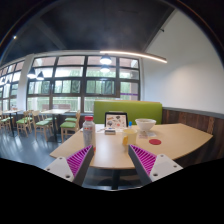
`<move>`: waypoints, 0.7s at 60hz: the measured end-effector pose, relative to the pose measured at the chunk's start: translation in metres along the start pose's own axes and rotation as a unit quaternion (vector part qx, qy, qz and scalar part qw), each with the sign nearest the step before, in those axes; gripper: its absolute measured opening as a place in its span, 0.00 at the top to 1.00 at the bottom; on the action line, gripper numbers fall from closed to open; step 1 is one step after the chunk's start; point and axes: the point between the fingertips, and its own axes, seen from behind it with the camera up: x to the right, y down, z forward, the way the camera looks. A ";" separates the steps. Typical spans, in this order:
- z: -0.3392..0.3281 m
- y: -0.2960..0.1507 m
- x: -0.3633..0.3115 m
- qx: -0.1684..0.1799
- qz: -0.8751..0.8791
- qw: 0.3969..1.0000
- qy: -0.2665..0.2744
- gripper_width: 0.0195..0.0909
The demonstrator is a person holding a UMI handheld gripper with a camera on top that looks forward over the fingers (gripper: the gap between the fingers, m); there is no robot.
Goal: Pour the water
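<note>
Gripper view showed the tongs (111, 163) spread wide and empty, well short of the pale wooden worktop (180, 138). A bottle-like container with a red cap (88, 130) stood beyond; approach looked next, then grasp.

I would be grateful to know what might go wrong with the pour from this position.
1. The open gripper holds nothing and sits well short of the bottle, so the approach could drift.
2. The bottle, the cup and the bowl stand close together on the table; reaching in might knock one.
</note>
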 end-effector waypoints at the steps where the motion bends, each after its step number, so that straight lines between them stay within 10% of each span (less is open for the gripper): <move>1: -0.001 -0.001 0.000 0.001 -0.002 1.000 0.000 0.13; 42: 0.211 0.012 -0.109 -0.020 -0.024 0.999 -0.013 0.13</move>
